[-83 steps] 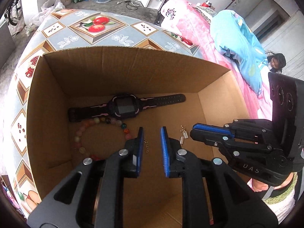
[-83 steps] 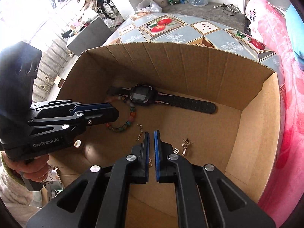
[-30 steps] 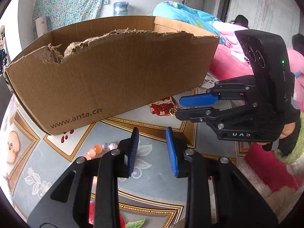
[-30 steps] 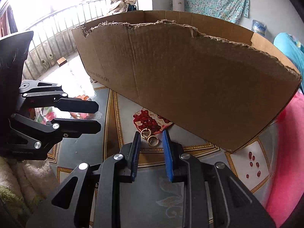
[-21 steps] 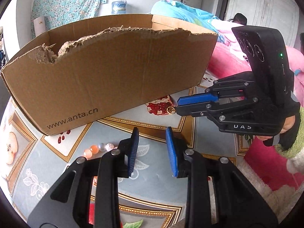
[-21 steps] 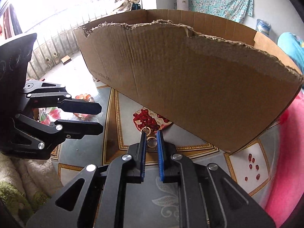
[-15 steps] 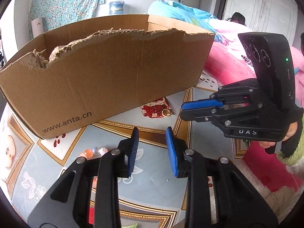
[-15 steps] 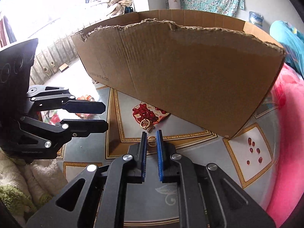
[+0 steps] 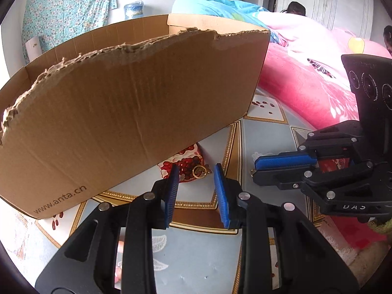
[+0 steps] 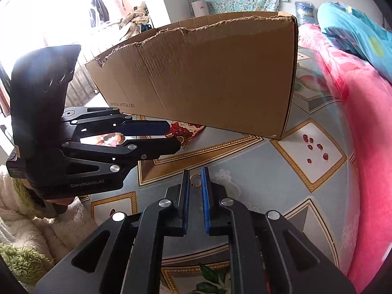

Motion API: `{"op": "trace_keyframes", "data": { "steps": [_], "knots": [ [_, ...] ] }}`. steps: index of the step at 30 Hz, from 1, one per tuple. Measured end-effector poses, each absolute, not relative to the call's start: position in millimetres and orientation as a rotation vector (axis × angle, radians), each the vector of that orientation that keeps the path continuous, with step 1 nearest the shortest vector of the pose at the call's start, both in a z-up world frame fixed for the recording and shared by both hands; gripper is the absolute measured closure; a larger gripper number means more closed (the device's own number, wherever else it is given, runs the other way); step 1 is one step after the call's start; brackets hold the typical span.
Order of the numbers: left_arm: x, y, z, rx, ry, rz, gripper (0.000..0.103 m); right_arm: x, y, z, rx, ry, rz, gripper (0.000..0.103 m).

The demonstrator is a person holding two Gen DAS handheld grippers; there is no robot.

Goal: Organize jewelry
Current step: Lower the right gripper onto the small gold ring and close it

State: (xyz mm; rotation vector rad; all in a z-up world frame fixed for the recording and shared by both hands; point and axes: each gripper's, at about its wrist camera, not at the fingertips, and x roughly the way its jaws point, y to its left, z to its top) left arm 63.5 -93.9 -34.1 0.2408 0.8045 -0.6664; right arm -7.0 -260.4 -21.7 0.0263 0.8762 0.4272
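Gold ring (image 10: 195,180) sits pinched between the blue pads of the right gripper (image 10: 195,180), held at the fingertips above the patterned tablecloth (image 10: 257,183). Jaws nearly together, clamped on the ring; only its upper arc shows past the pad tips.

A second gold piece (image 9: 199,171), round with a small attachment, lies on the tablecloth at the edge of the red pomegranate print (image 9: 183,165), just in front of the cardboard box (image 9: 127,112). It lies ahead of the left gripper (image 9: 196,171), framed between the finger tips in the left wrist view but not touched. Left jaws stand partly apart, nothing between the pads.

Box: torn upper edge, "www.anta.cn" printed low on the near wall, standing on the table. Inside not visible from either camera.

Orange and pale beads (image 10: 111,140) glimpsed through the left gripper's frame in the right wrist view, on the table near the box's left end.

Pink bedding (image 9: 306,85) beyond the table on the right. A bit of a hand (image 10: 57,200) shows below the left gripper body.
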Motion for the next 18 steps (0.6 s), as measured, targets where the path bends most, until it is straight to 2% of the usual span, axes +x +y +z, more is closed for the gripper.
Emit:
{"op": "trace_keyframes", "data": {
  "steps": [10, 18],
  "knots": [
    [65.3, -103.9, -33.6, 0.308, 0.795, -0.664, 0.092, -9.8, -273.5, -25.2, 0.07, 0.865, 0.447, 0.094],
    [62.8, -104.3, -33.2, 0.311, 0.794, -0.657, 0.092, -8.7, -271.5, -24.9, 0.069, 0.863, 0.445, 0.094]
  ]
}}
